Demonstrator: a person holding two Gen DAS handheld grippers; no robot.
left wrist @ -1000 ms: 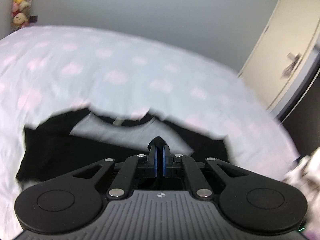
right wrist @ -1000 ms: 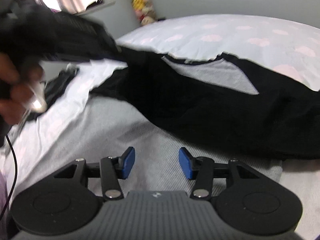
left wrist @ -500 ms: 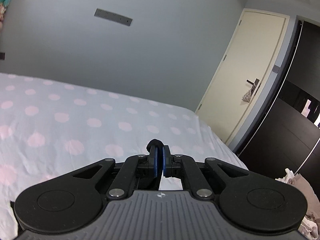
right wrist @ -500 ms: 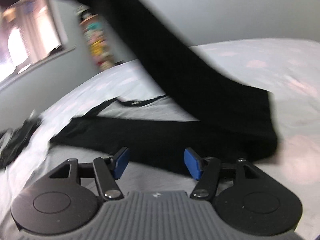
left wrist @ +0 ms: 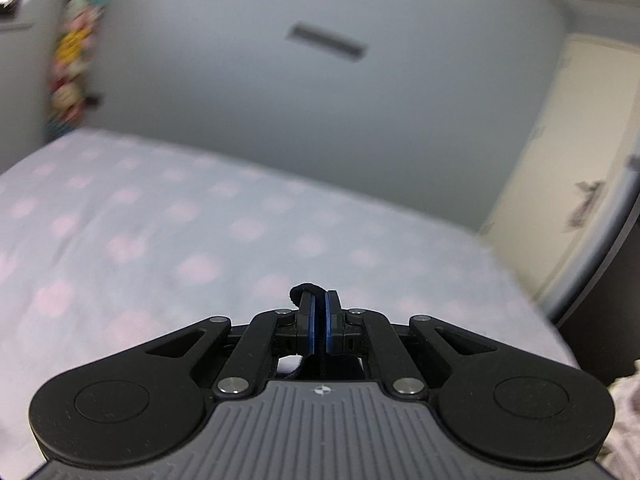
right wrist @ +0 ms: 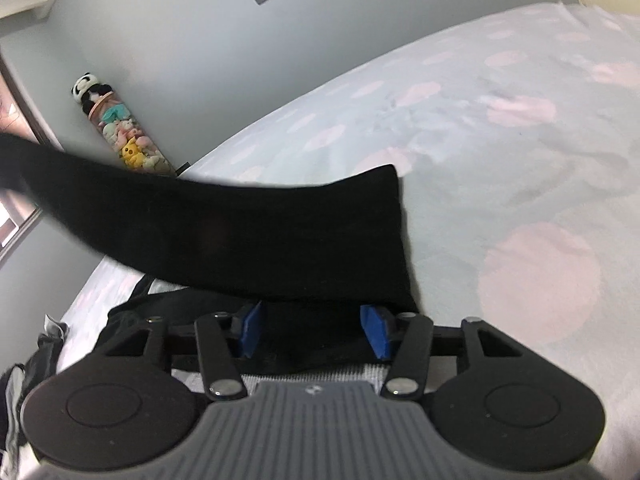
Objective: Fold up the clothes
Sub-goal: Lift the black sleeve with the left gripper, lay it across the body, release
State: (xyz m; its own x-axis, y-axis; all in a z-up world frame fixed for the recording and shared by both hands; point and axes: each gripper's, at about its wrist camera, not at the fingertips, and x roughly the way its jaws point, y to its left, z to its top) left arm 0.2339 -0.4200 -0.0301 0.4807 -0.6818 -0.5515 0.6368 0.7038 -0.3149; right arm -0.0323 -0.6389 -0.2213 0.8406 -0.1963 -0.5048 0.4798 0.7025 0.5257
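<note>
Left gripper (left wrist: 319, 322) pressed together on a little nub of black fabric (left wrist: 306, 293) poking out past the blue pads, rest of the cloth hidden under the gripper body in that view. Right gripper (right wrist: 314, 330) spread wide, nothing pinched, just hovering with the black garment (right wrist: 248, 236) draped right over and in front of its fingers (right wrist: 250, 330). Garment strung up as a long black band from the upper left of the right wrist view, sagging down to a squared end near the middle, lower part bunched on the bed (right wrist: 520, 152) just behind the gripper. Looks light, soft and totally floppy, no stiffness, so probably going to swing and twist when moved; not fragile, not slippery by the look of the knit. Best place to grab, at a guess: the free corner or hem at that squared end, pinching 1 layer edge rather than the middle of the band, to pull it flat. Around: pale bedsheet with pink dots, mostly bare ahead, a grey cloth (right wrist: 312, 378) peeking out under the right gripper, some dark crumpled clothes (right wrist: 48, 352) at the bed's left edge, a column of plush toys (right wrist: 120, 132) against the wall, a door (left wrist: 580, 184) off to the right. Nothing really blocking, only the hanging band itself hiding the right fingers.
</note>
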